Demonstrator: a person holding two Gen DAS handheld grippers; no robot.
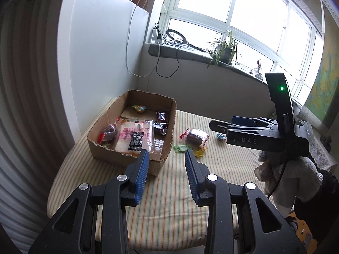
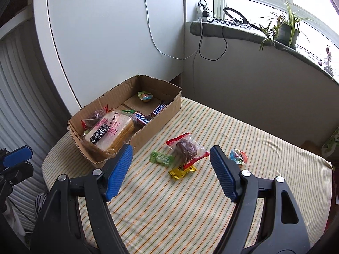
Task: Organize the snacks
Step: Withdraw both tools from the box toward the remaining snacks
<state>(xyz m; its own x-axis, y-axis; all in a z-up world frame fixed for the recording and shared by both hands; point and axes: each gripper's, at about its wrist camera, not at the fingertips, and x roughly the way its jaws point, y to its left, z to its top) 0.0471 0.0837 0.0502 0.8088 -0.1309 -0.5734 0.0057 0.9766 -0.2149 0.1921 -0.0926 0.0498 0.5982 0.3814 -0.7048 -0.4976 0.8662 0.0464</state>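
A cardboard box (image 2: pixel 161 114) (image 1: pixel 165 160) stands on the striped table and holds a bread pack (image 2: pixel 110 133) (image 1: pixel 135 135), chocolate bars (image 2: pixel 160 108) and other snacks. On the cloth beside it lie a wrapped brown cake (image 2: pixel 187 148) (image 1: pixel 197 136), a green candy (image 2: pixel 162 158) (image 1: pixel 180 148), a yellow candy (image 2: pixel 182 172) and a small jelly cup (image 2: pixel 238 156) (image 1: pixel 221 136). My right gripper (image 2: pixel 171 156) is open and empty above the loose snacks. My left gripper (image 1: pixel 166 156) is open and empty near the box's front corner.
The striped table (image 2: pixel 190 211) meets a white panel (image 2: pixel 106 42) behind the box. A windowsill (image 2: pixel 243 33) with a potted plant (image 2: pixel 286 31), cables and a ring light runs along the back. The right gripper body (image 1: pixel 264 133) shows in the left wrist view.
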